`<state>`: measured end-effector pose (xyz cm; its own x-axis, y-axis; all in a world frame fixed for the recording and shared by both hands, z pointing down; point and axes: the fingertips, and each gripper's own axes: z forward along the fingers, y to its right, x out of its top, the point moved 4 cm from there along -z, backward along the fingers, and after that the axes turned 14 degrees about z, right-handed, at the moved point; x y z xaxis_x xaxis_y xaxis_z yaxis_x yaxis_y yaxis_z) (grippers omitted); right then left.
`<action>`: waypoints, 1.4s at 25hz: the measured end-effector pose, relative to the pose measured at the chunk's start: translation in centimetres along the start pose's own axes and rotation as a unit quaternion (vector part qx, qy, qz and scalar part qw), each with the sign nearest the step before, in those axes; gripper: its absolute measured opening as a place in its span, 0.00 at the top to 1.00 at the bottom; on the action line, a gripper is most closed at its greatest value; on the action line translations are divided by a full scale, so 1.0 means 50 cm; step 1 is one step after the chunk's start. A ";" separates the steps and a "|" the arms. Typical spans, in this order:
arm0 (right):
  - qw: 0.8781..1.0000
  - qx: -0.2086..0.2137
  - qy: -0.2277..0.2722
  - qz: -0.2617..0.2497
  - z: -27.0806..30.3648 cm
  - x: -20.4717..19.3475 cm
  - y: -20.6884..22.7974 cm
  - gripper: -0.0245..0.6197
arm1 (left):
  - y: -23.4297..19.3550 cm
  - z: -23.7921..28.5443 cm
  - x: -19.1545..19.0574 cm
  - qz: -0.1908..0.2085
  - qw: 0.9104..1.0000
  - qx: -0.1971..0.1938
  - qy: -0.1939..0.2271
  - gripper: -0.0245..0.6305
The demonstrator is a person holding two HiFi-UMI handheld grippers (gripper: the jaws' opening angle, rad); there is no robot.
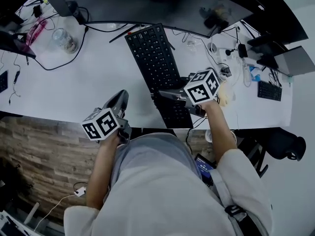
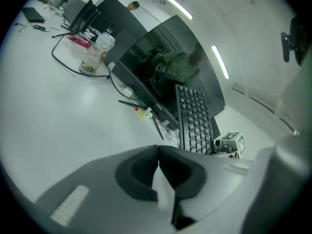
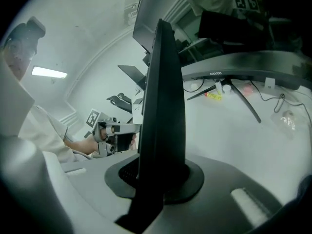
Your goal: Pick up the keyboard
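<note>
White tabletop [image 1: 74,82] carries a monitor [image 1: 147,4] and cables [image 1: 59,65]. Right claw [image 1: 165,96] is clamped on the keyboard [image 1: 153,58] at its near end; left claw [image 1: 120,98], beside it, has jaws together, empty.

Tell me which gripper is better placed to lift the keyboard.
The right. The right gripper is clamped on the keyboard at its near end, and the board stands edge-on between its jaws. The left gripper is shut, holds nothing and hangs apart from the keyboard.

L gripper [image 1: 121,96] jaws together, R gripper [image 1: 162,95] clamped
</note>
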<state>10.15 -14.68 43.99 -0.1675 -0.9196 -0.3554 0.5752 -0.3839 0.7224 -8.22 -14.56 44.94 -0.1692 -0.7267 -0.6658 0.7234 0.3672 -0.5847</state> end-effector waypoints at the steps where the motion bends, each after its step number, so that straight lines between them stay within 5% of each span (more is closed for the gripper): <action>1: 1.000 -0.003 0.009 -0.001 -0.006 0.000 -0.006 0.85 | 0.000 -0.008 0.006 -0.001 1.000 0.000 0.004 0.96; 6: 0.998 -0.024 0.058 -0.009 -0.035 0.006 -0.039 0.85 | 0.010 -0.058 0.052 -0.039 0.998 -0.021 0.048 0.96; 15: 0.985 -0.089 0.130 -0.064 -0.092 -0.010 -0.109 0.85 | 0.045 -0.117 0.079 -0.025 0.995 -0.049 0.088 0.96; 20: 0.977 -0.103 0.178 -0.061 -0.120 -0.020 -0.134 0.85 | 0.056 -0.143 0.083 0.038 0.996 -0.030 0.078 0.96; 25: 0.967 -0.124 0.216 -0.053 -0.132 -0.019 -0.154 0.85 | 0.065 -0.173 0.116 0.062 0.991 -0.055 0.104 0.96; 35: 0.937 -0.135 0.318 -0.048 -0.190 -0.058 -0.195 0.85 | 0.086 -0.246 0.135 0.145 0.978 0.015 0.148 0.96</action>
<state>12.62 -7.48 32.33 0.2318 -0.6134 -0.7550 0.7777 -0.3493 0.5226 -14.48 -10.72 32.22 -0.1373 -0.3936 -0.9090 0.7879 0.5128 -0.3410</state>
